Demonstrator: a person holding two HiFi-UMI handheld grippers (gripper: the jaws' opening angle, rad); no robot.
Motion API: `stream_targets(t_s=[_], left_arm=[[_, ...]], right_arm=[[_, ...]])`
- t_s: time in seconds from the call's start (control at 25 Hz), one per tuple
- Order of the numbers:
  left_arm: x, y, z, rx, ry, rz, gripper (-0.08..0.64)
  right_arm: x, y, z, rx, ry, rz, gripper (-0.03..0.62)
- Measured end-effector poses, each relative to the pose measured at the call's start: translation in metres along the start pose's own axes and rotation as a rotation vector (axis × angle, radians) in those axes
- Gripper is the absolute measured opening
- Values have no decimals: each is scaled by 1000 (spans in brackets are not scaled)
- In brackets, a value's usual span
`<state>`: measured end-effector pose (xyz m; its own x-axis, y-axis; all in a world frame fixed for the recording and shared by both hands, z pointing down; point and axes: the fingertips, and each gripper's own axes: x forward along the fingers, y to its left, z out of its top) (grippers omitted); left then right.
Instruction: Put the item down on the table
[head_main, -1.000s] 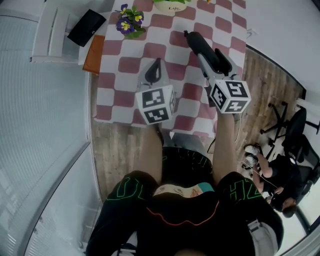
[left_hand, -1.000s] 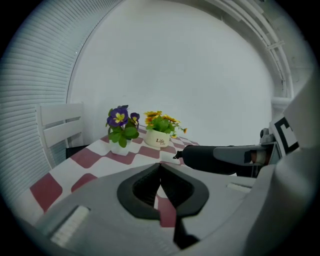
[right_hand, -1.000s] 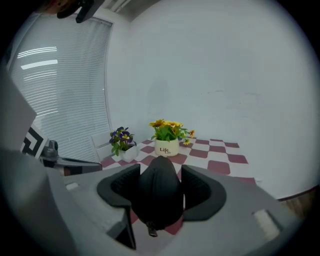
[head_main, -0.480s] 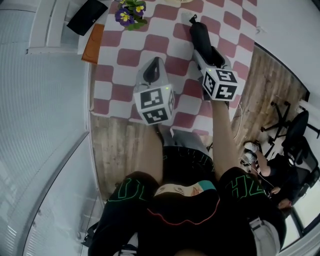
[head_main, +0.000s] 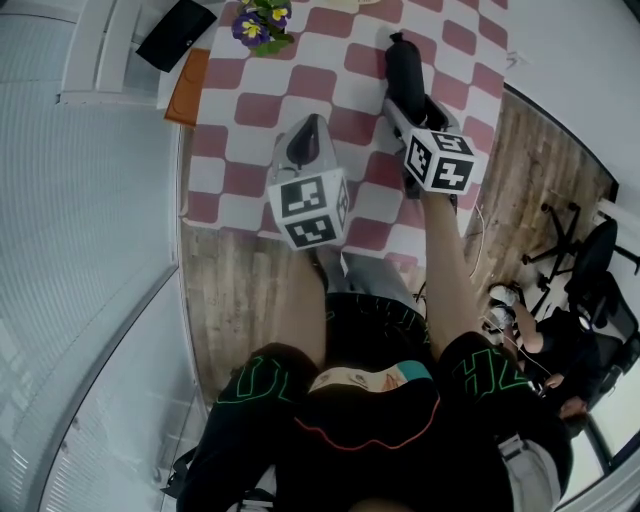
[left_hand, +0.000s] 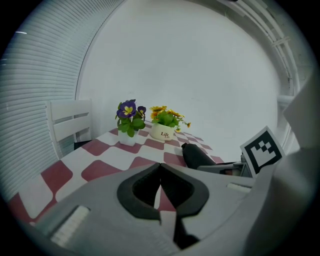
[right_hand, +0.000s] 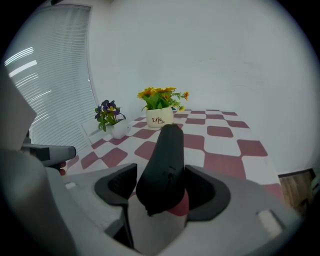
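A long black pouch-like item (head_main: 405, 72) lies along the red-and-white checked table (head_main: 250, 110), right of middle. My right gripper (head_main: 404, 105) is around its near end, and the jaws are opening. In the right gripper view the item (right_hand: 166, 155) sits between the pads with a gap at the left pad (right_hand: 117, 186). My left gripper (head_main: 306, 132) hovers over the table's near part, shut and empty; its pads meet in the left gripper view (left_hand: 160, 172). That view also has the black item (left_hand: 197, 156) to the right.
A purple flower pot (head_main: 258, 25) and a yellow flower pot (right_hand: 160, 115) stand at the table's far end. A white chair (left_hand: 67, 125) is at the left, with a black case (head_main: 175, 30) and an orange thing (head_main: 187, 85) beside it. An office chair (head_main: 590, 260) is at the right.
My right gripper has moved forward and down with the black item, and its jaws have spread. The left gripper has hardly moved.
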<state>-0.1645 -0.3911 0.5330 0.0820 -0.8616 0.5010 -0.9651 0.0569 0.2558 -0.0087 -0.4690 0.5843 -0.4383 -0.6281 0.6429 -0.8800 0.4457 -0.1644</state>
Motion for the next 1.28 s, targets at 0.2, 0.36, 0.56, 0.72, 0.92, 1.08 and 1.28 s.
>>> stream_targets(t_s=[0.2,0.36,0.56,0.72,0.92,1.08,1.28], left_arm=[[-12,-1,4,6,-15,-7,9],[-23,1,14,15,-53,-12,9],[-37,12,53,41,-148,-6,9],[-57,20,90,44,-219,3,9],[-71,12,126,80,-299,-10,9],[-83,6,171,100,-391,-32,9],[-107,-17,227,109,-534,-68,9]], right_arm=[[-20,-3,3,22,-39,-35,301],[-39,3,15,25,-105,-49,301],[-63,20,46,22,-234,-54,186],[-85,39,75,3,-300,-41,168],[-113,42,118,-18,-409,-45,129],[-135,41,156,-24,-502,-42,43],[-184,55,207,-27,-705,102,3]])
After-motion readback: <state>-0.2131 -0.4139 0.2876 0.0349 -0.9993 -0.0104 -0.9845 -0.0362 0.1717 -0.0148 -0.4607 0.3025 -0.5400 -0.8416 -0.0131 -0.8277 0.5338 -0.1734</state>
